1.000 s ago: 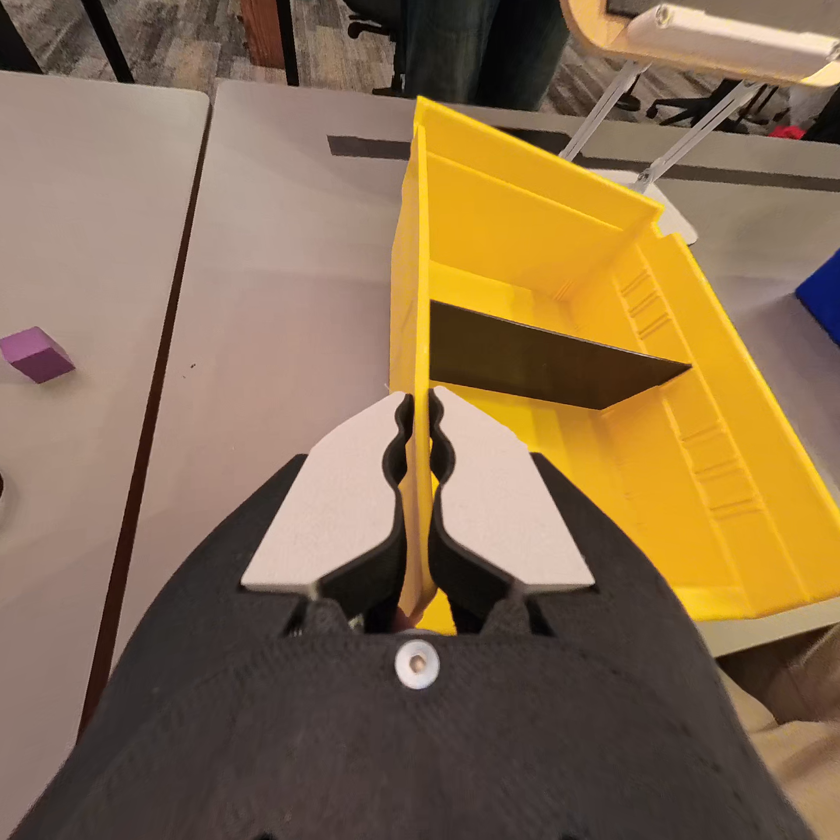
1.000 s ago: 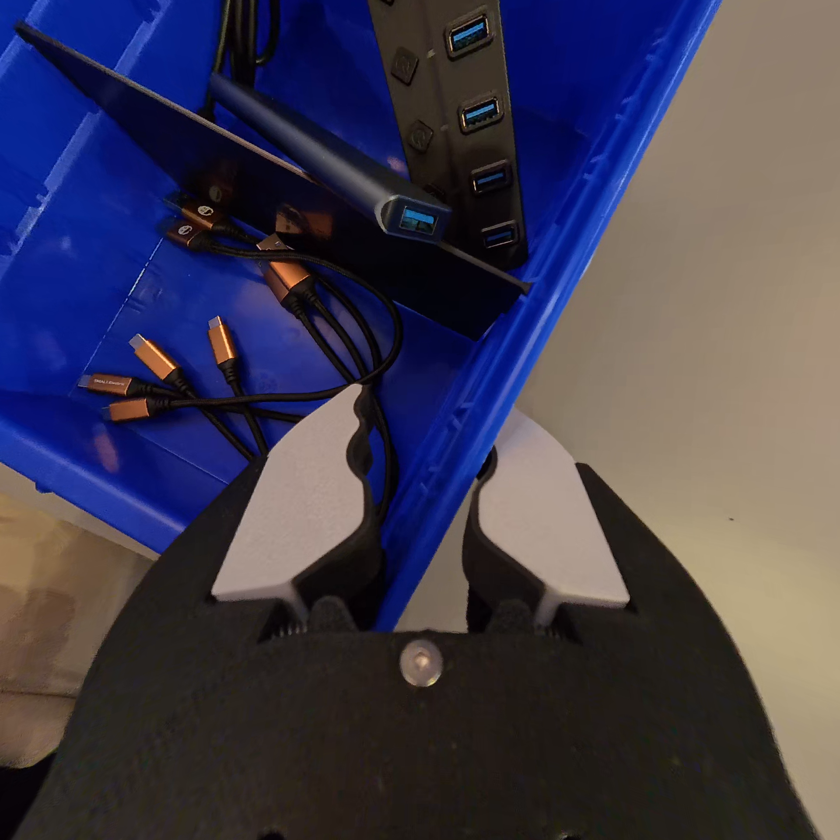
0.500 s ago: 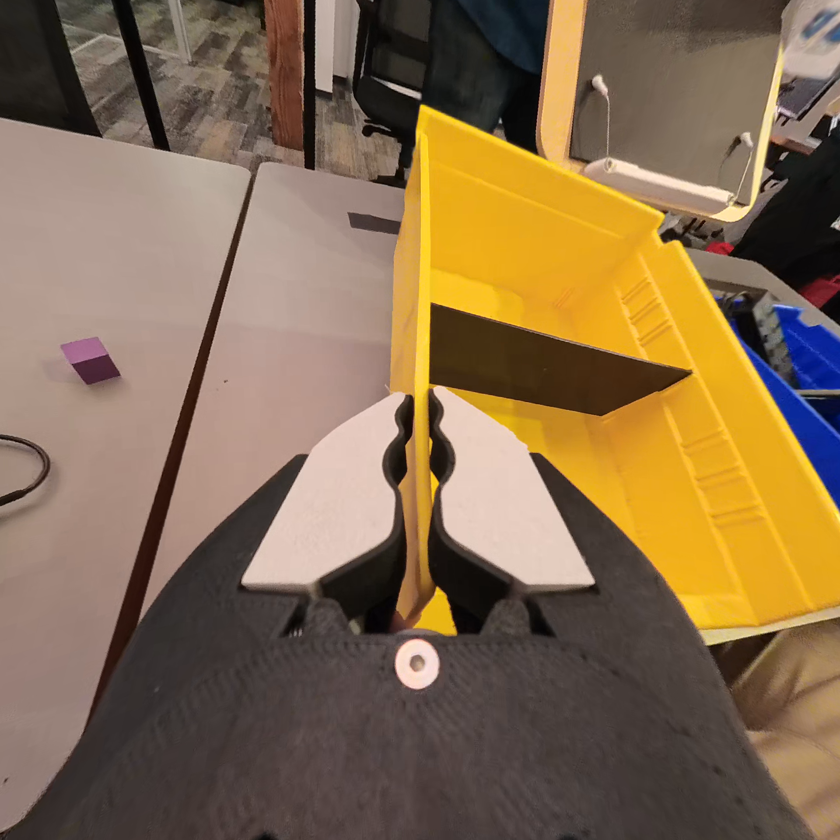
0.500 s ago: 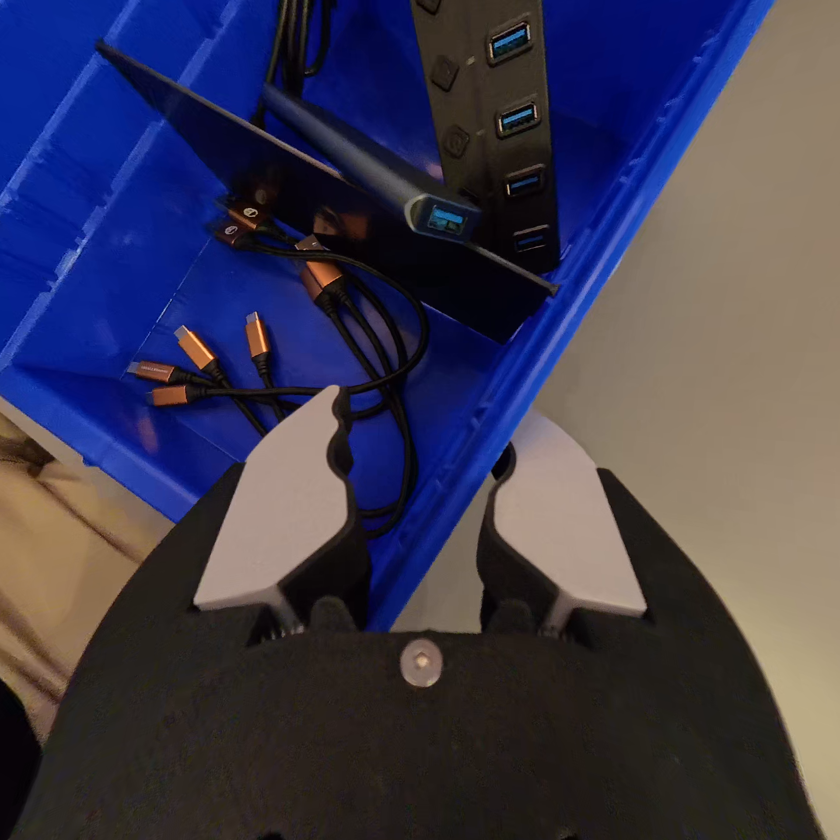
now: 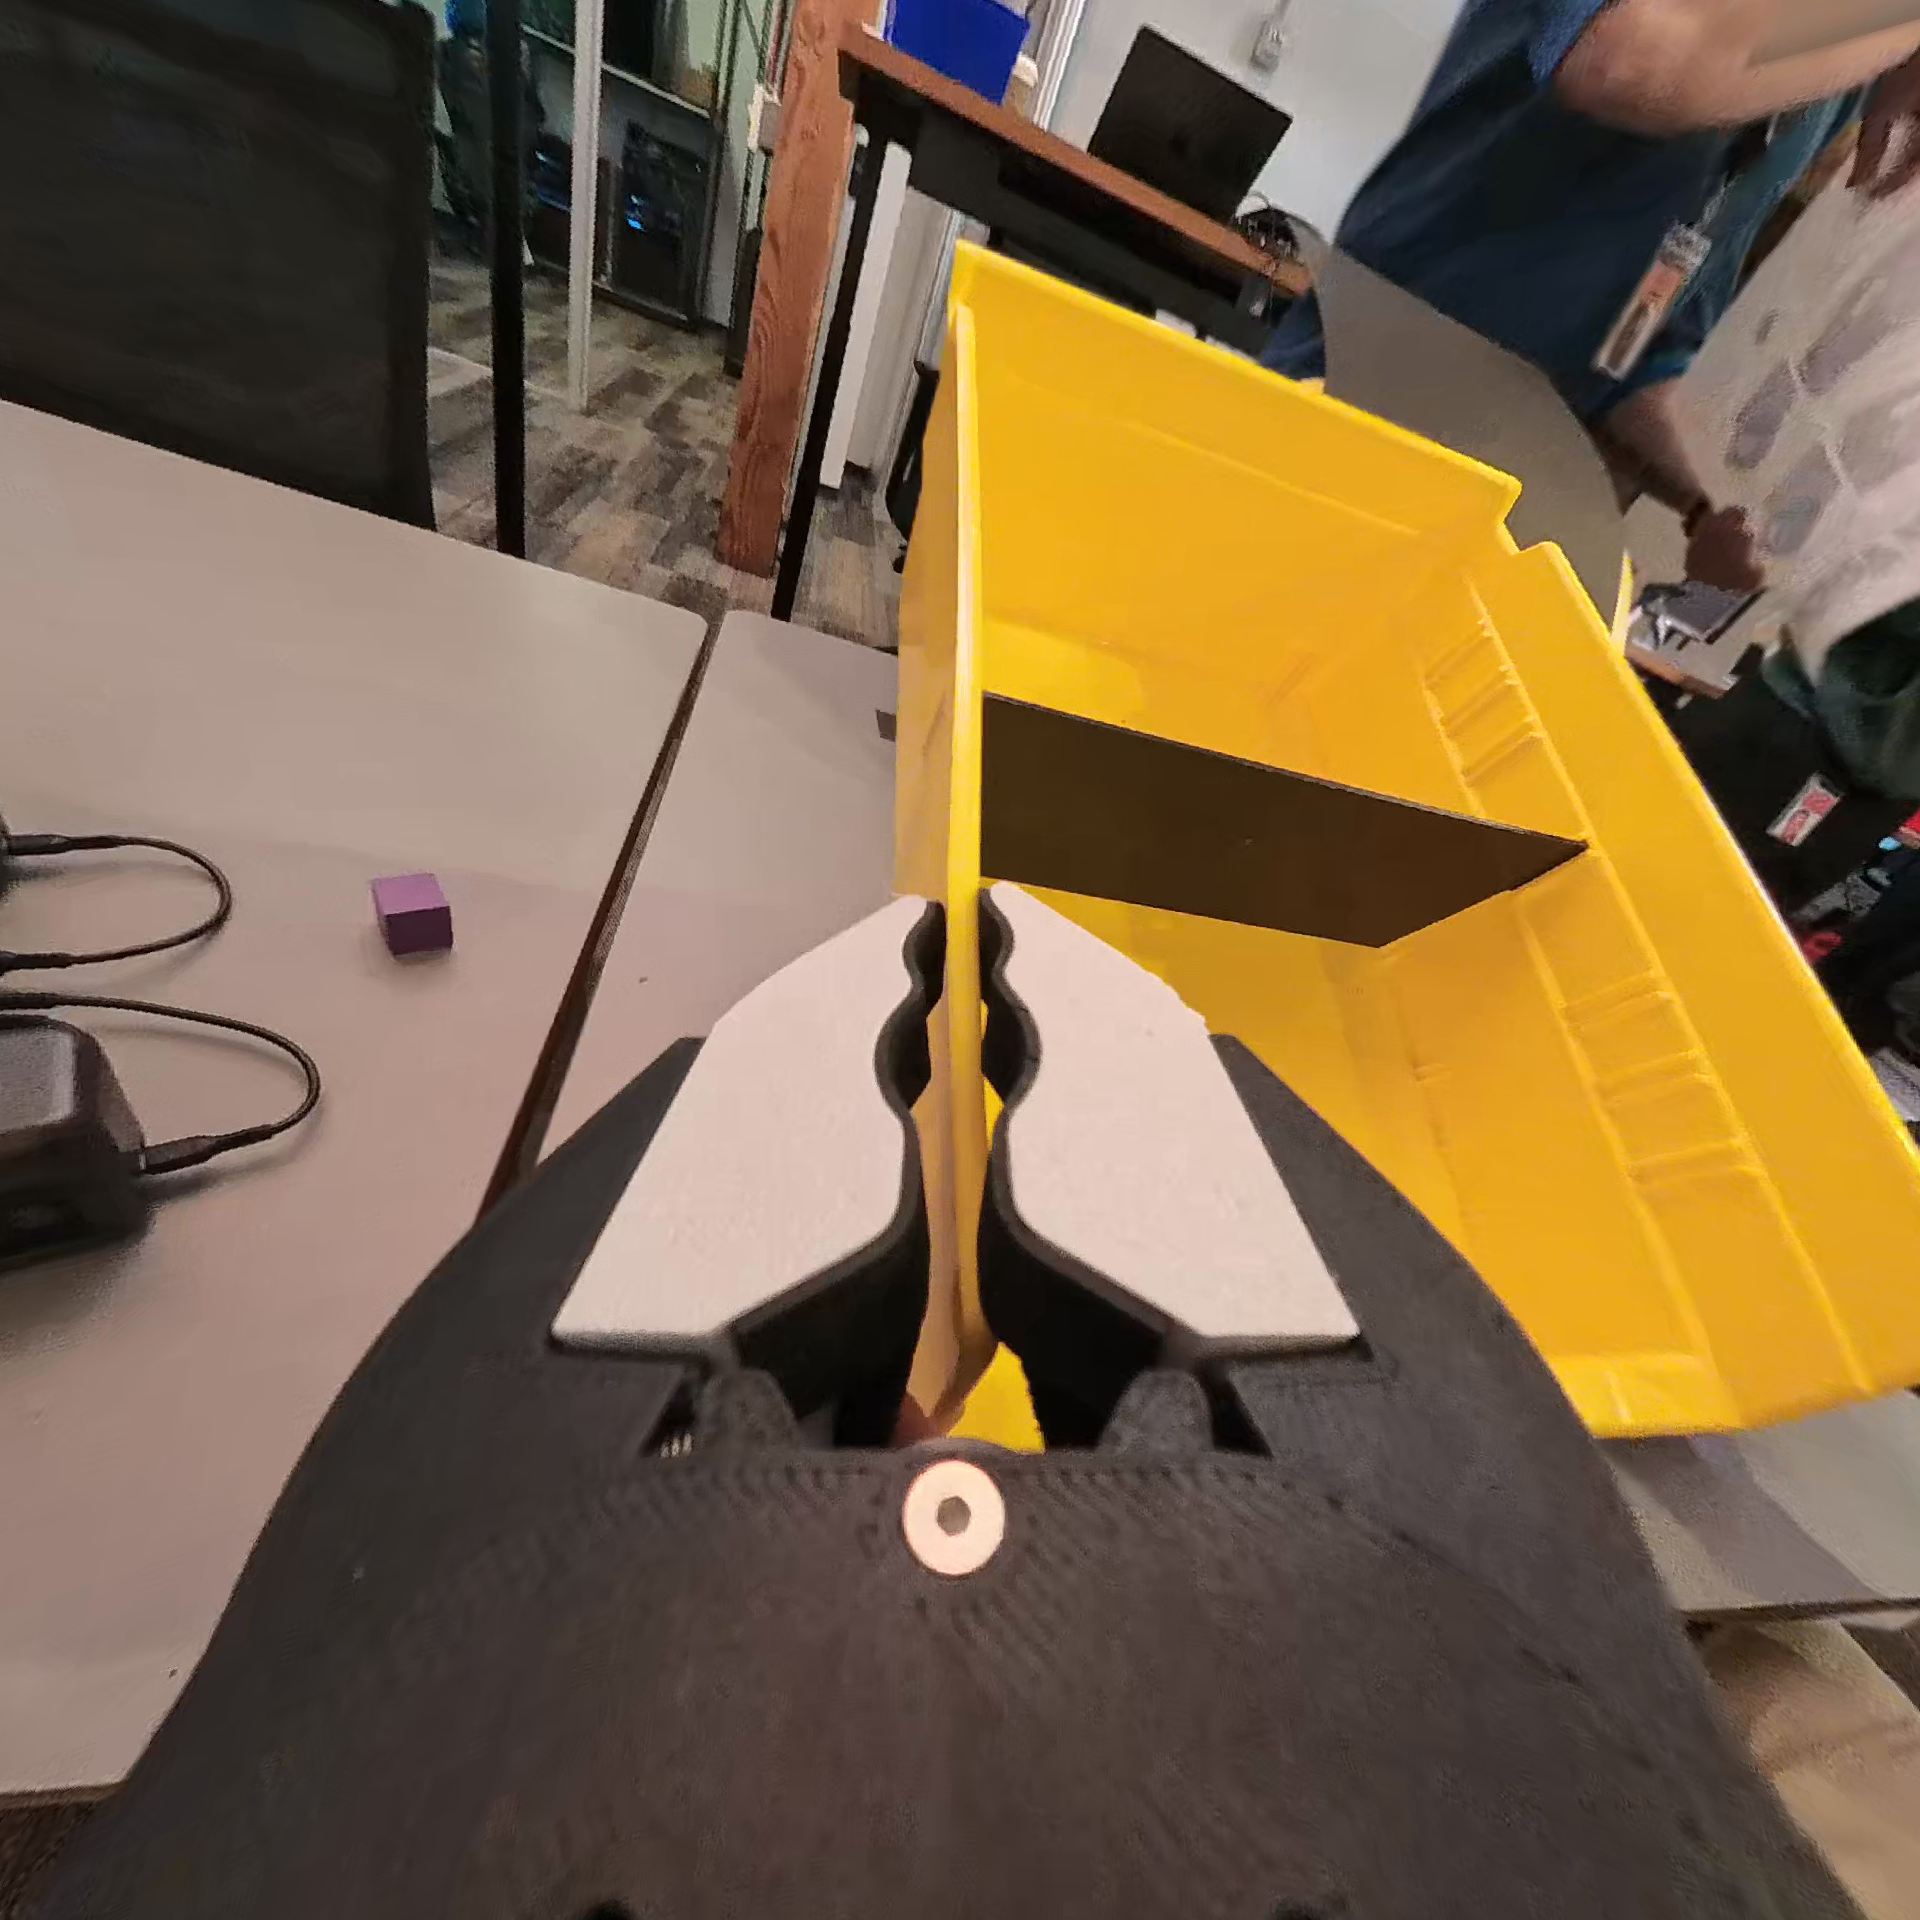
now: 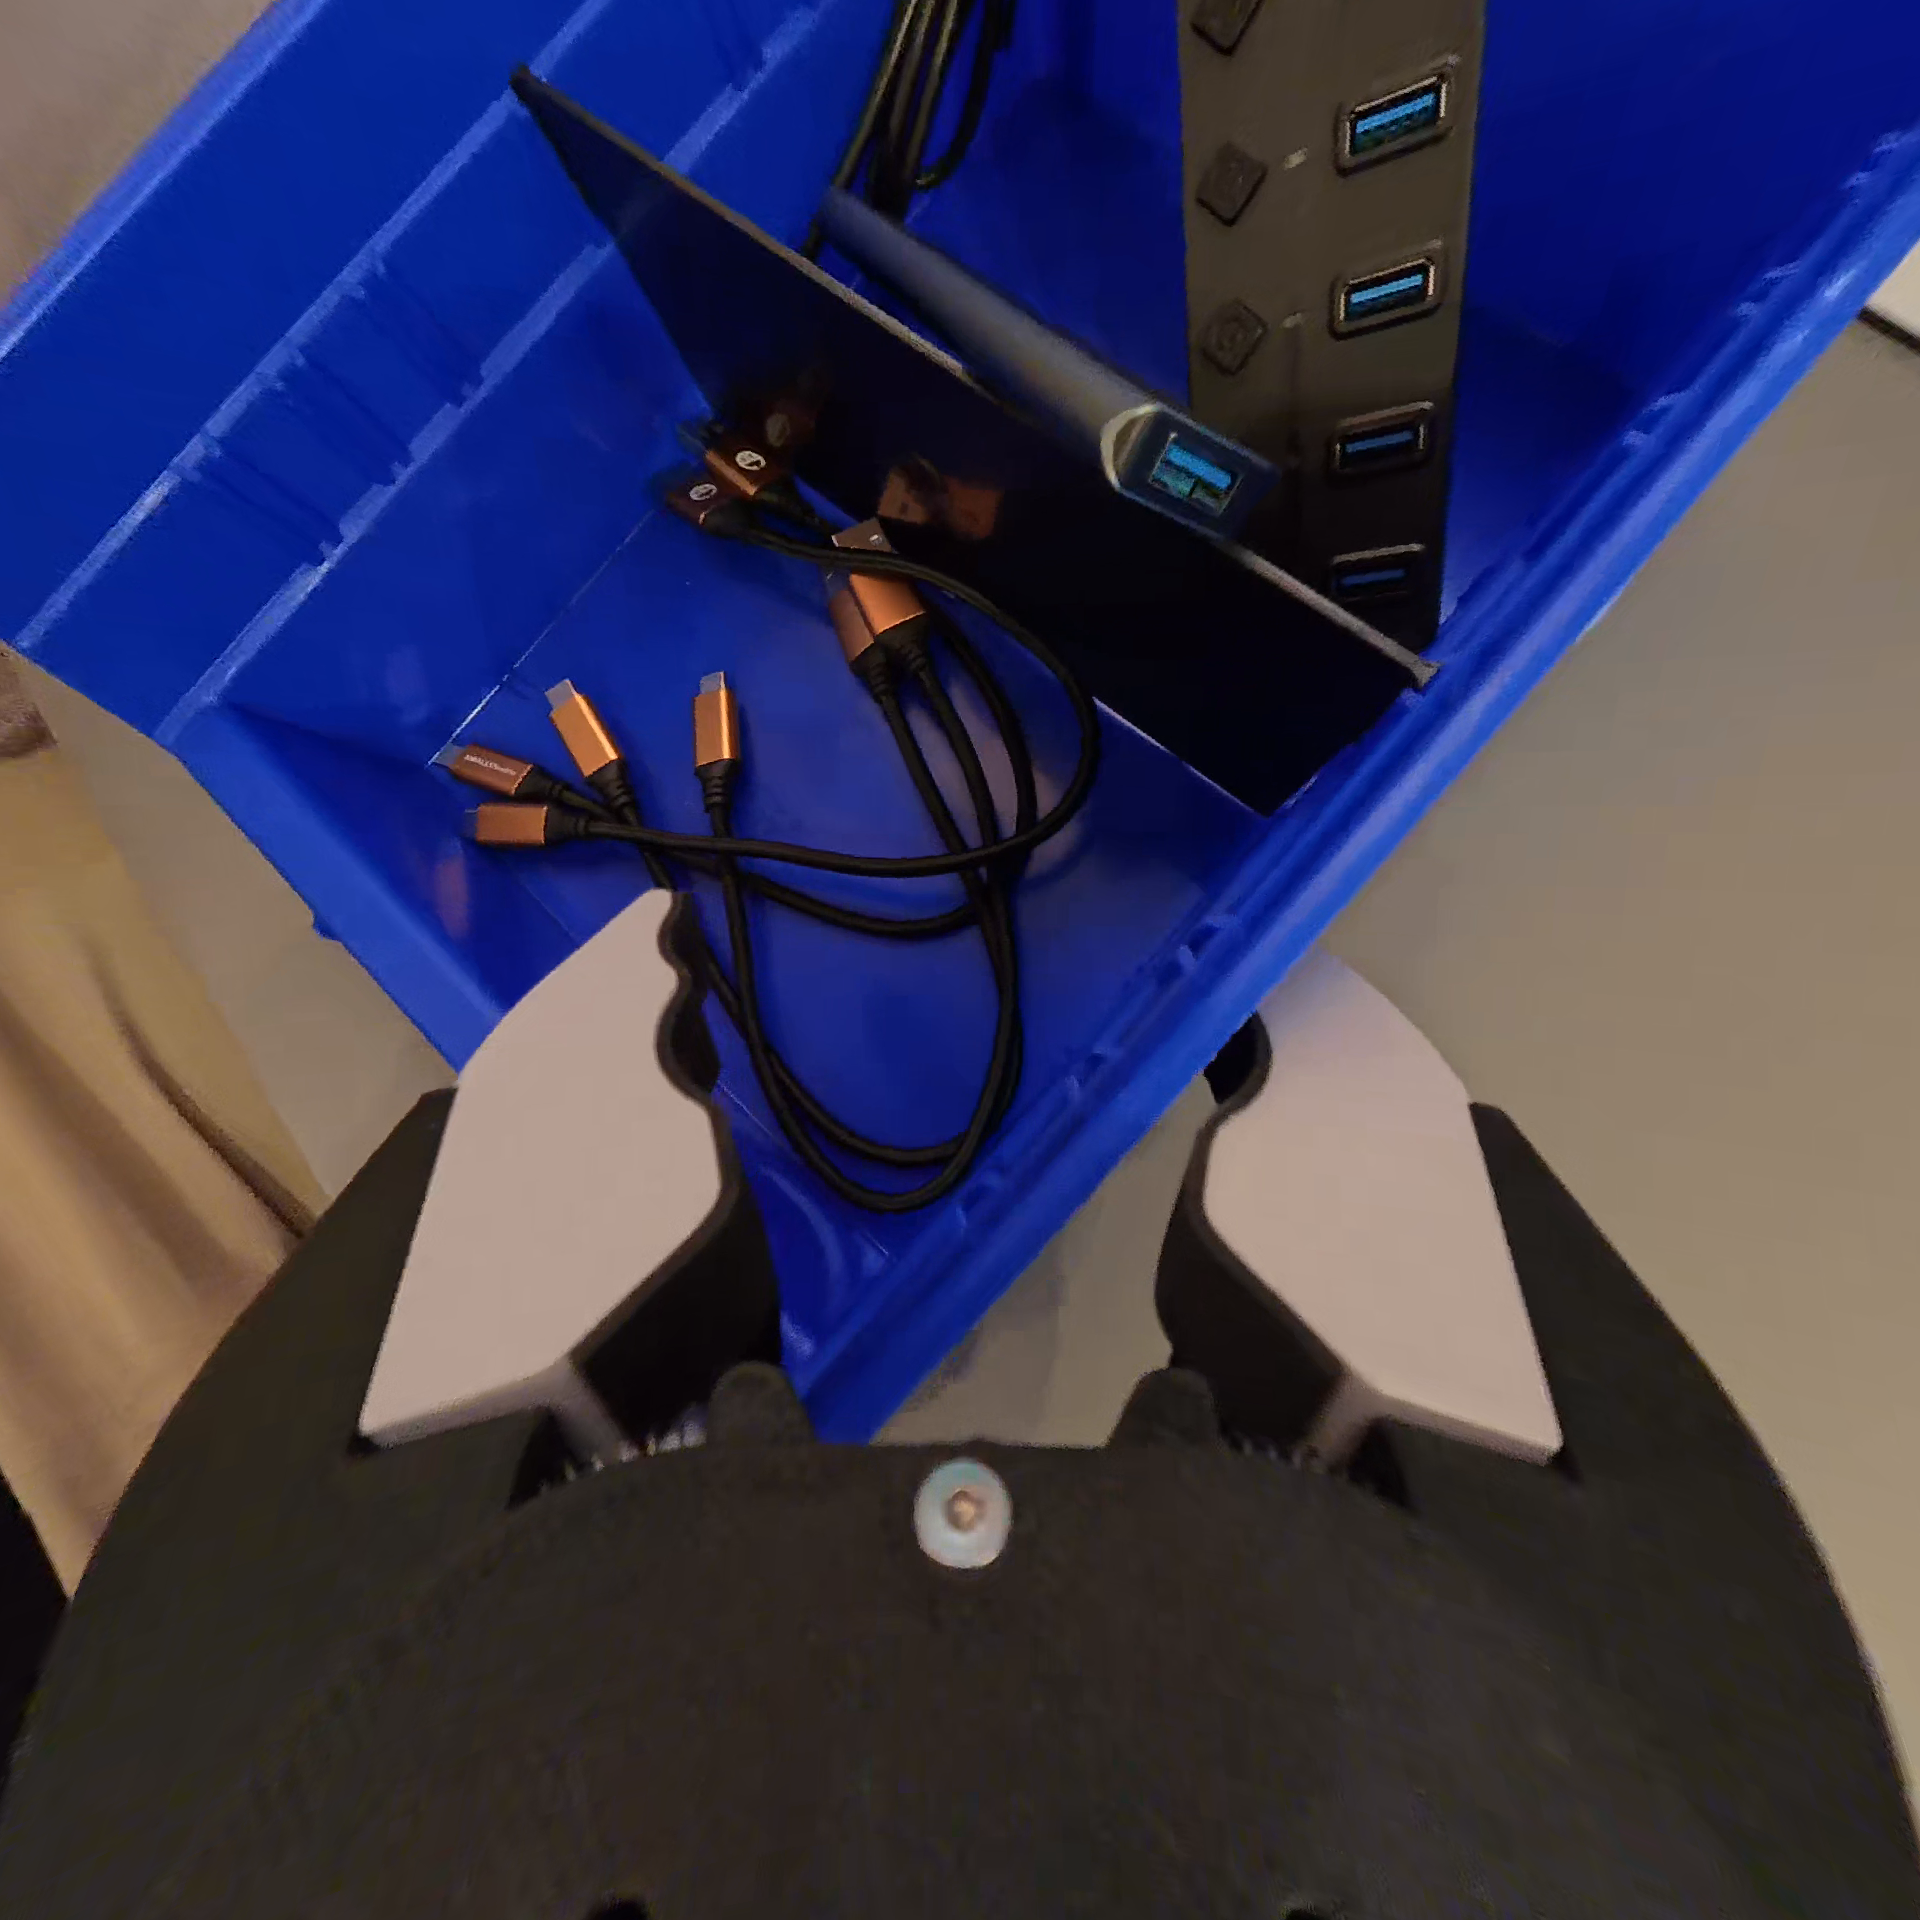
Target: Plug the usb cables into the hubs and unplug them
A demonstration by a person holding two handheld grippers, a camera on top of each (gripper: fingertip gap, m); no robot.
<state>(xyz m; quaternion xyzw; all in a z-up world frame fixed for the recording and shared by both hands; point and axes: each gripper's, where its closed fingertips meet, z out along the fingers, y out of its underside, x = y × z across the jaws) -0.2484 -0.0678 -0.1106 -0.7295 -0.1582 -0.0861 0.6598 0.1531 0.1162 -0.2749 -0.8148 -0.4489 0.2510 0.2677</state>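
Observation:
My left gripper (image 5: 961,914) is shut on the left wall of an empty yellow bin (image 5: 1299,540), which has a black divider (image 5: 1226,821) across its middle. My right gripper (image 6: 966,977) is open, with one finger on each side of the blue bin's (image 6: 1195,997) side wall and not pressing it. In the bin's near compartment lie several black USB cables (image 6: 935,852) with copper-coloured plugs. Behind its black divider (image 6: 1091,582) lie a slim grey hub (image 6: 1039,374) and a black hub (image 6: 1340,312) with several blue ports.
A purple cube (image 5: 412,912) and a black device with cables (image 5: 52,1122) lie on the grey table (image 5: 260,727) to the left of the yellow bin. A person in a blue shirt (image 5: 1538,208) stands behind it. A dark chair (image 5: 208,260) stands at the back left. My hands' fingertips stand some 50 cm from each other.
The left wrist view has tilted up with the yellow bin still clamped, so more of the room shows. My right gripper has opened wider around the blue bin's wall.

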